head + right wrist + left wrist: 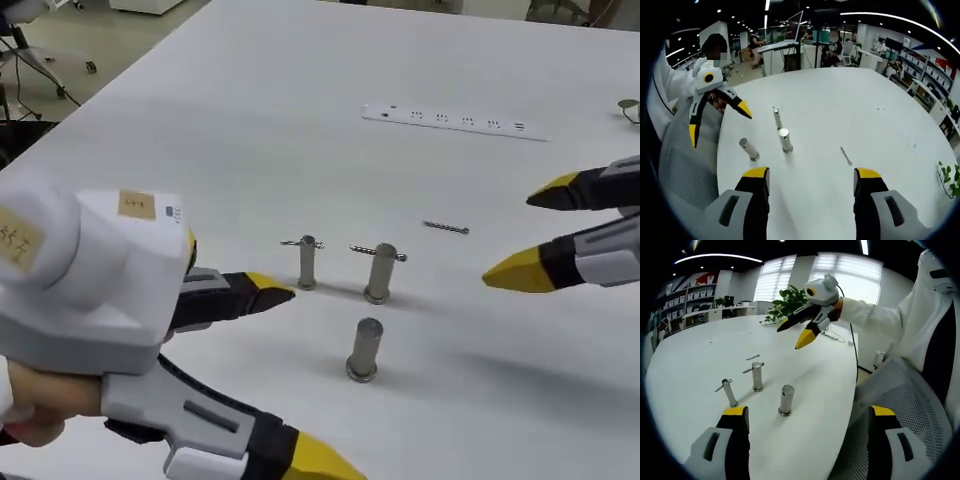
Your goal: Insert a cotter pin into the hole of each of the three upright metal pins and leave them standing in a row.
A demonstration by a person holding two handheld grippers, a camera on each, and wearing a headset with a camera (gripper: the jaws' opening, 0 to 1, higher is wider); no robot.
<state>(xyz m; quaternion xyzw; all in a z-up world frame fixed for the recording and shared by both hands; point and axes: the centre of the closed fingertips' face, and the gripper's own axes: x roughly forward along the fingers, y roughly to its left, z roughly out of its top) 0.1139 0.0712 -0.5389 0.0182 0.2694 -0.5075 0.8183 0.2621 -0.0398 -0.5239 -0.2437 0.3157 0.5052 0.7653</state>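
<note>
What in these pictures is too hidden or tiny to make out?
Head view: the hole in the bare metal pin is too small to see.
Head view: the right edge cuts off the right claw and the plant.
Right gripper view: loose cotter pin, shape too small.

I hold my left gripper (808,412) low and my right gripper (508,240) opposite it, both with jaws spread wide, gripping nothing.
</note>
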